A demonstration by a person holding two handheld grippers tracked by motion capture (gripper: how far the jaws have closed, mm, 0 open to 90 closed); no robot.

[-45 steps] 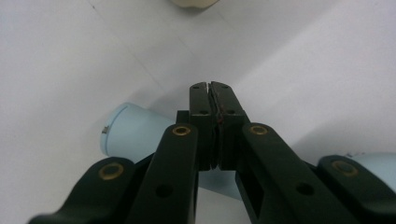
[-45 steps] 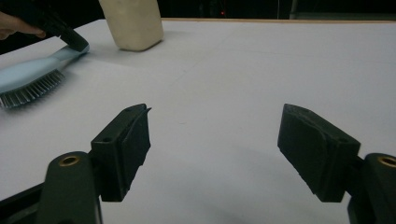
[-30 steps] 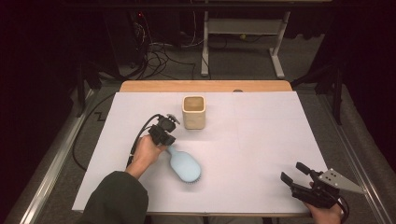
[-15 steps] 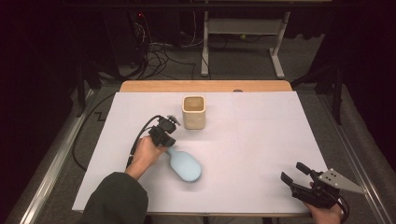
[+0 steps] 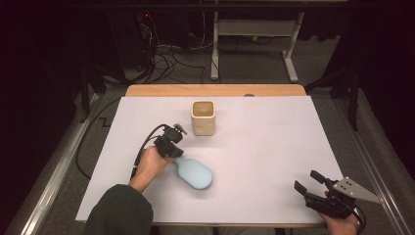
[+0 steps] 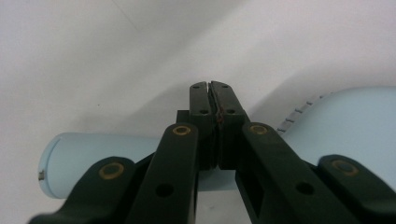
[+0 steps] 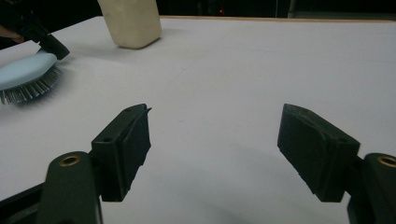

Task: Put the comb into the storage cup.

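A pale blue hairbrush [image 5: 195,174] lies bristles down on the white sheet, left of centre. My left gripper [image 5: 174,154] is over its handle, jaws shut tight together. In the left gripper view the closed gripper [image 6: 212,86] crosses above the brush handle [image 6: 88,151], and the brush head [image 6: 355,126] lies to the right; nothing sits between the pads. My right gripper [image 5: 305,180] rests at the table's near right corner, open. In the right gripper view it [image 7: 215,135] has only bare sheet between its jaws. Far off to the left there are the brush [image 7: 23,70] and the left gripper's tip [image 7: 52,46].
A cream square cup [image 5: 203,117] stands upright behind the brush, also at the top of the right gripper view [image 7: 130,23]. White paper [image 5: 274,142] covers the wooden table [image 5: 215,90]. A black cable [image 5: 142,152] trails from the left gripper.
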